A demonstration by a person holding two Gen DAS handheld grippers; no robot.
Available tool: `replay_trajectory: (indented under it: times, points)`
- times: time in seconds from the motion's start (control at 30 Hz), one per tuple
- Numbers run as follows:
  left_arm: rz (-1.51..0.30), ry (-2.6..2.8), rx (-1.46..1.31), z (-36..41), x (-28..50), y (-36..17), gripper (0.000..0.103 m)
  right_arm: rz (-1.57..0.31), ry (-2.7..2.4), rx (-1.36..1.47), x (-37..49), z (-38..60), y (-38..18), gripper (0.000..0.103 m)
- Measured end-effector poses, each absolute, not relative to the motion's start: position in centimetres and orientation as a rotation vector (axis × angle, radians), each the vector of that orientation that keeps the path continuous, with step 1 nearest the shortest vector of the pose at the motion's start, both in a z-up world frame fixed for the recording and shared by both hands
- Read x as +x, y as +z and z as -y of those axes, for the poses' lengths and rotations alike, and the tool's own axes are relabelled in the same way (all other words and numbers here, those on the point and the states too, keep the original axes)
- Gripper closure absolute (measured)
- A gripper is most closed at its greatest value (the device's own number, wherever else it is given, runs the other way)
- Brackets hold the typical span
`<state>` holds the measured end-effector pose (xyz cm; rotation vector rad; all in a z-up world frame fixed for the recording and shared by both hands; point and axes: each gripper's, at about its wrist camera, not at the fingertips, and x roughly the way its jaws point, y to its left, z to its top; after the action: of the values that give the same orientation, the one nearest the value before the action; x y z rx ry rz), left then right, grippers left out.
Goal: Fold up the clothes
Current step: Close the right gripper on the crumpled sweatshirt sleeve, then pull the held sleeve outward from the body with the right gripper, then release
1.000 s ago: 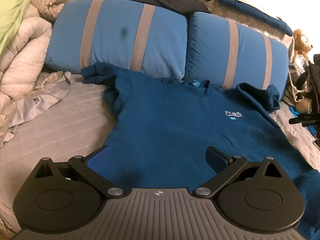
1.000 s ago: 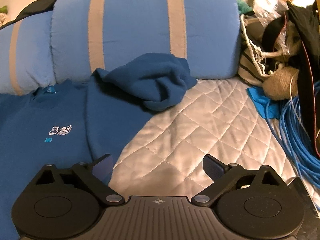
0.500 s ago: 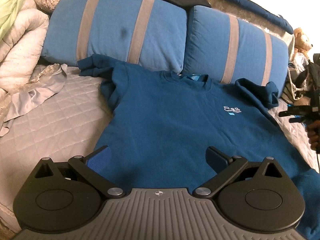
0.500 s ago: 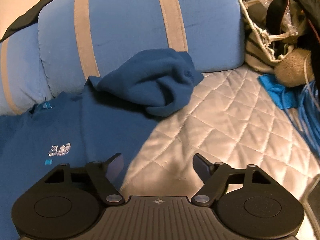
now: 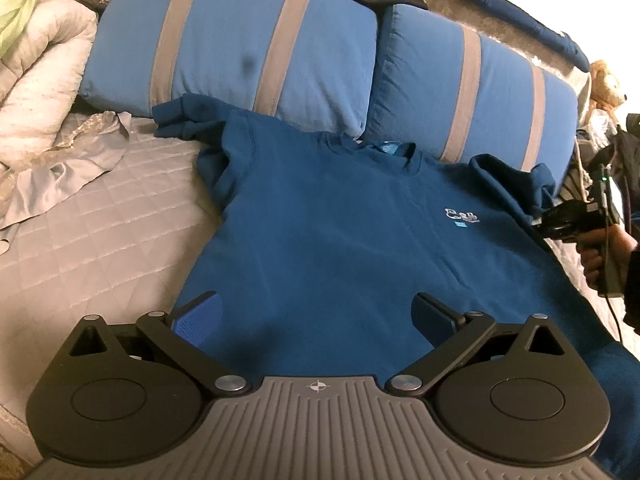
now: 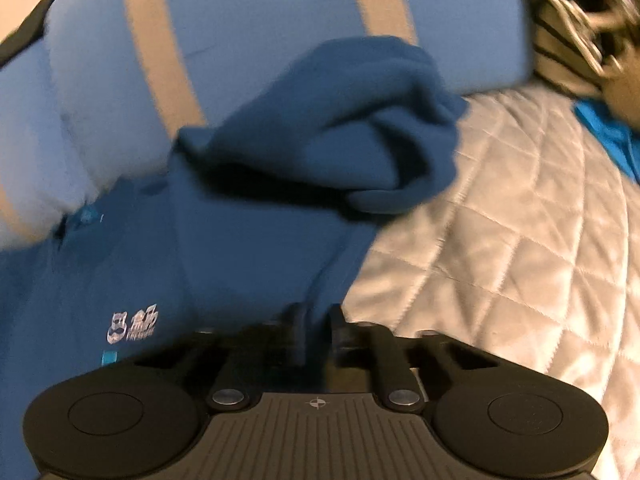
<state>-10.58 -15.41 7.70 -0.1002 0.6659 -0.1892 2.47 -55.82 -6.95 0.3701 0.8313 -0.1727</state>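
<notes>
Lying front-up on the quilted bedspread, the dark blue sweatshirt has its collar against two striped blue pillows. The right gripper has its jaws pressed together, pinching the sweatshirt's side edge below the bunched sleeve. The left gripper hovers spread wide above the hem, holding nothing.

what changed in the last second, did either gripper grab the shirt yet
The right gripper moved in toward the blue shirt's side edge and shut on it; a second ago it was wide open. The left gripper stayed open over the hem, and the shirt still lies flat.
</notes>
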Motion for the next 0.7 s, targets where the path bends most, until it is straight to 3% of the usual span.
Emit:
replay_trajectory:
  times: [0.43, 0.7]
  points:
    - [-0.664, -0.184, -0.099, 15.3, -10.5, 7.7, 0.000, -0.664, -0.046, 0.271, -2.5, 53.8, 1.1, 0.095]
    - [-0.666, -0.185, -0.106, 15.2, -10.4, 7.7, 0.000, -0.633, 0.108, 0.315, -7.4, 51.1, 2.0, 0.096]
